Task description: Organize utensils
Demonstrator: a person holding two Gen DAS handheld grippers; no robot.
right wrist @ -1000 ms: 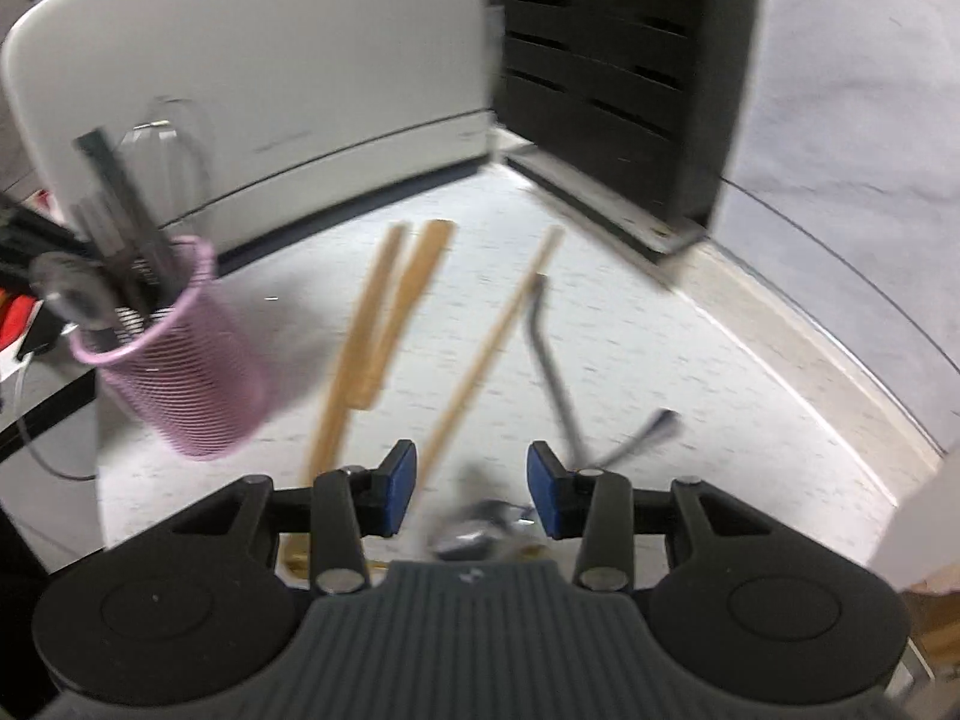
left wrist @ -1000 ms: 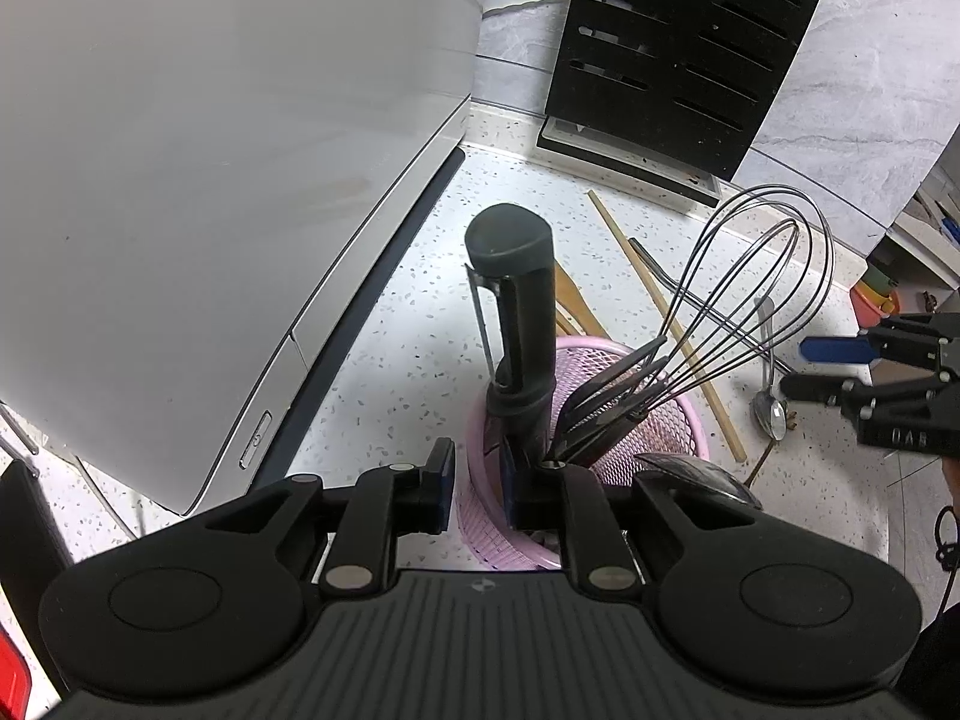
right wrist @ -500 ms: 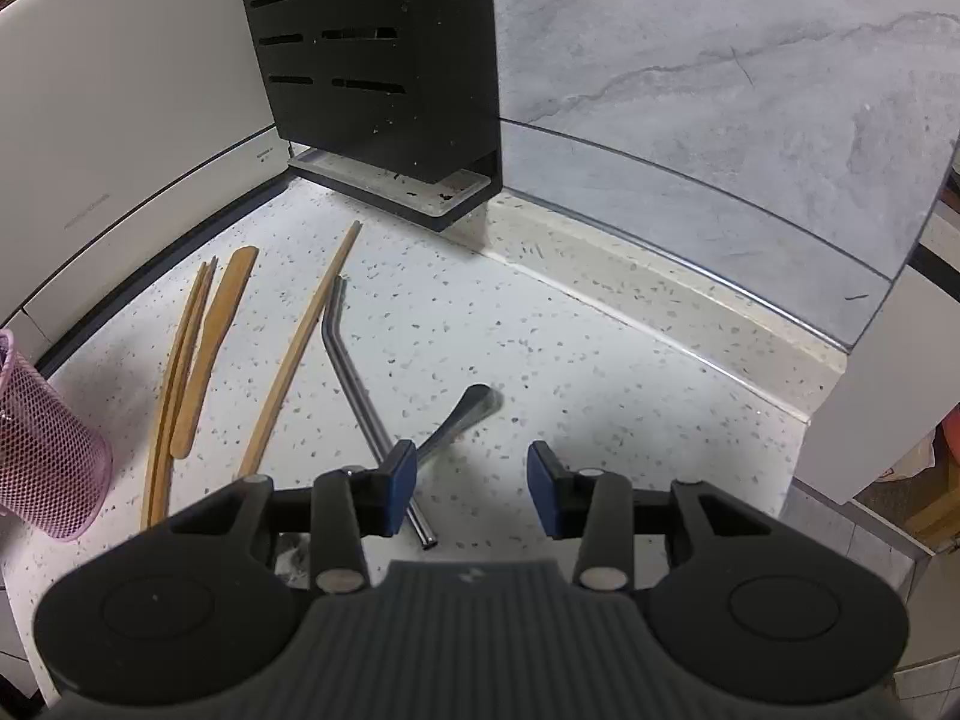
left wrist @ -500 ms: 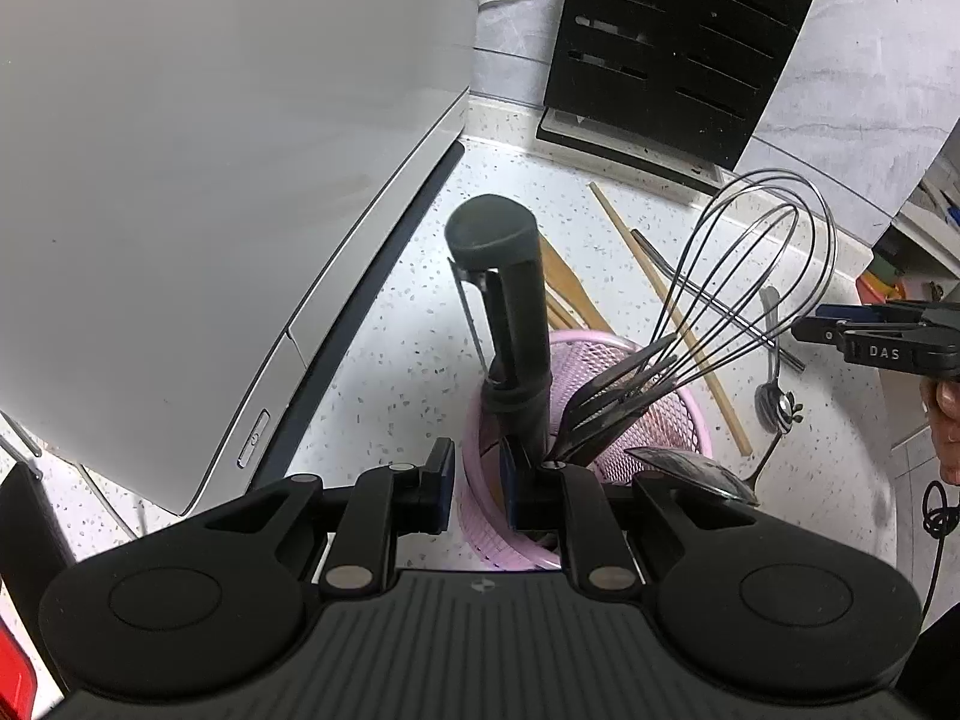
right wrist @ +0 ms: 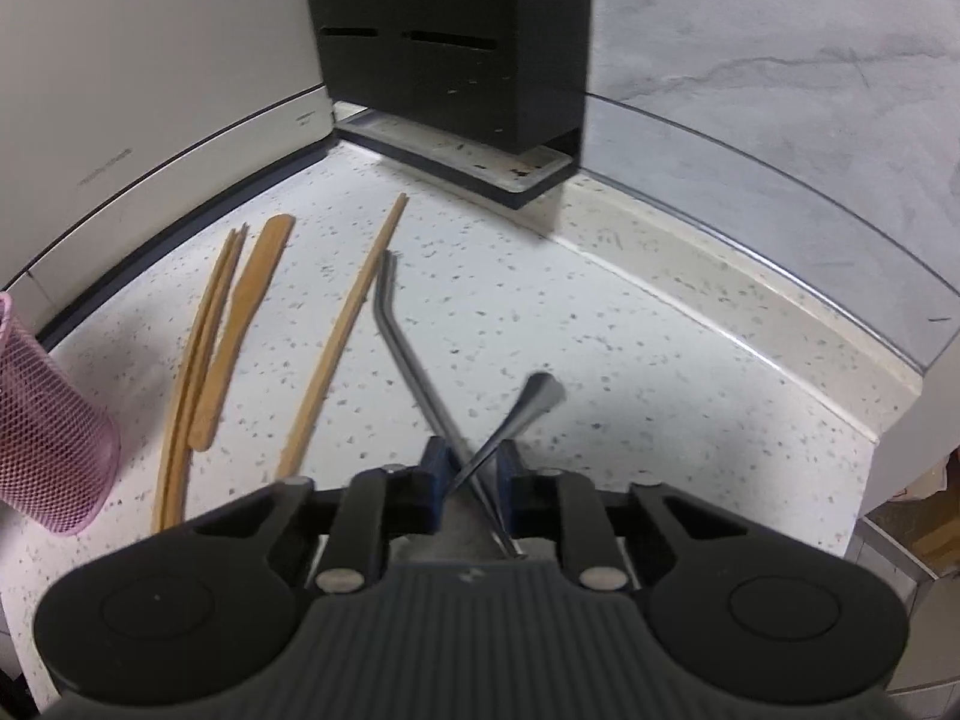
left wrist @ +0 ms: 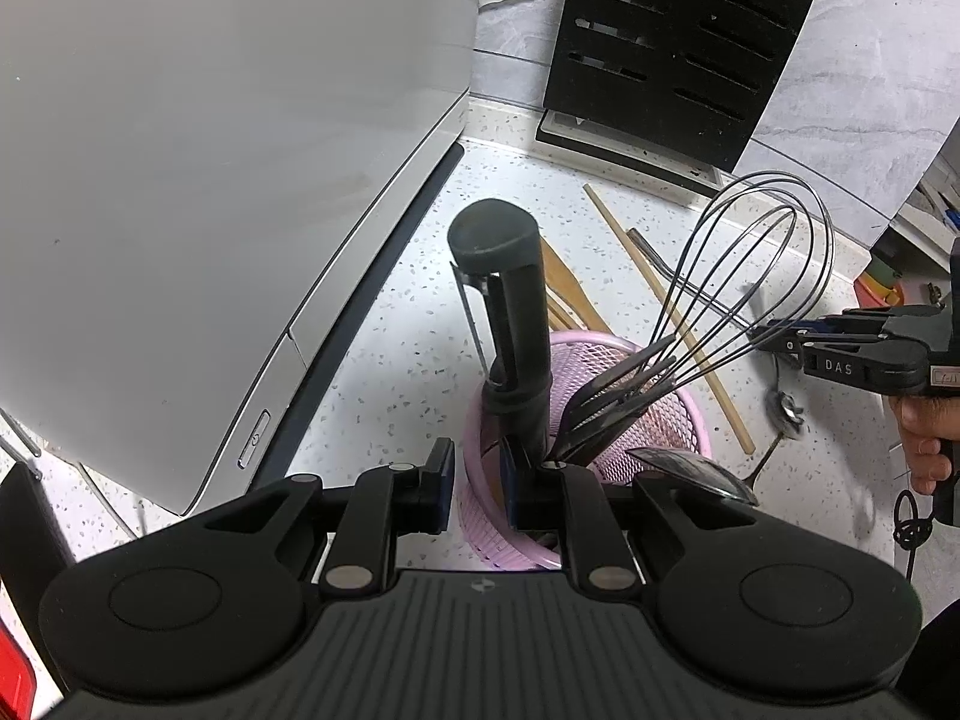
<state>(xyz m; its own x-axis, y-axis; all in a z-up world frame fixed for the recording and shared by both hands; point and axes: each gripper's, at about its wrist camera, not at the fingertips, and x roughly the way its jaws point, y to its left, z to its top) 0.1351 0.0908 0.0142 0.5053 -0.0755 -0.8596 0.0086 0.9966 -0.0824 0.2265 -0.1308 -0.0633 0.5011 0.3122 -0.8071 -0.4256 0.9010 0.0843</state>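
The right gripper (right wrist: 471,480) has dropped over the crossed spoon (right wrist: 522,414) and metal straw (right wrist: 414,360), its jaws closing around both, wider a second ago; which one it catches is hard to tell. The left gripper (left wrist: 474,480) stays clamped on the pink basket (left wrist: 672,420) rim, steadying it for the drop-in.

Even indoor light, soft shadows; fisheye bend at edges, right wrist view slightly blurred w/ motion.
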